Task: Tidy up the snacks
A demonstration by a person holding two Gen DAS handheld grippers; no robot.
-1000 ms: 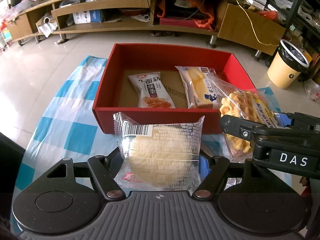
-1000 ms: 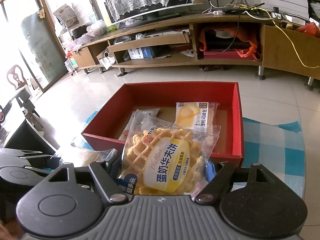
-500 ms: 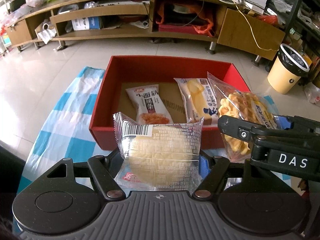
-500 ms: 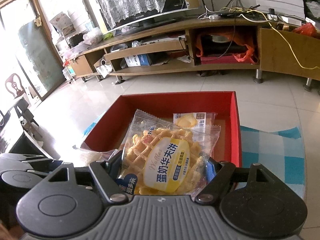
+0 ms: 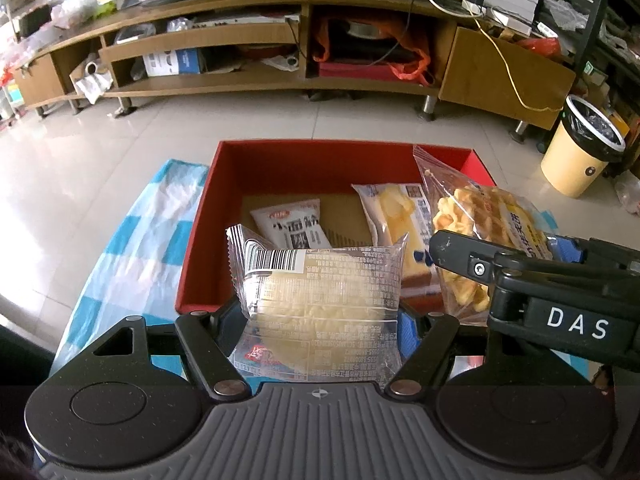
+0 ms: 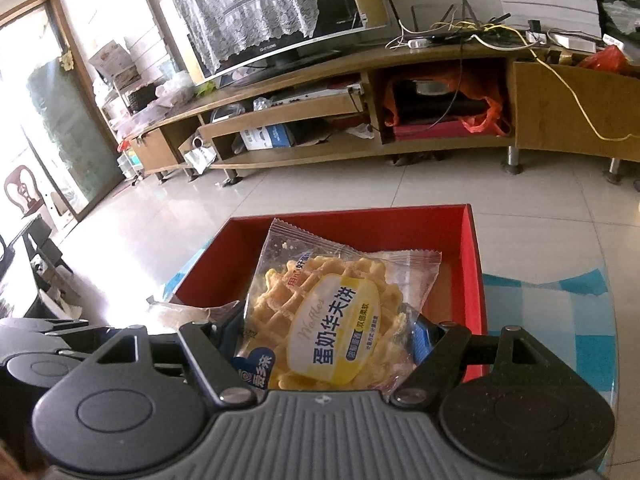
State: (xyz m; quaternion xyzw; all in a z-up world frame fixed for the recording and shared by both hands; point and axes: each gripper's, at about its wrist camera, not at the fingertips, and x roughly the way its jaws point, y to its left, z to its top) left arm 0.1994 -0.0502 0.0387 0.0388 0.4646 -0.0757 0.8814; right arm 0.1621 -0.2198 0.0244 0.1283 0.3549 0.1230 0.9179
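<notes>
My left gripper (image 5: 320,312) is shut on a clear-wrapped pale round cake (image 5: 320,300) and holds it over the near edge of the red box (image 5: 200,240). My right gripper (image 6: 332,340) is shut on a waffle packet (image 6: 336,320) with a yellow label and holds it above the red box (image 6: 472,264); it also shows in the left wrist view (image 5: 472,216). A white noodle-snack packet (image 5: 292,228) and a yellow cake packet (image 5: 400,220) lie inside the box.
The box stands on a blue-and-white checked cloth (image 5: 132,232) on a glass table. Beyond it lie tiled floor, a long wooden TV stand (image 5: 280,48) and a yellow waste bin (image 5: 580,148).
Both grippers have moved forward and risen over the red box with their packets. The box now sits lower and closer in both views.
</notes>
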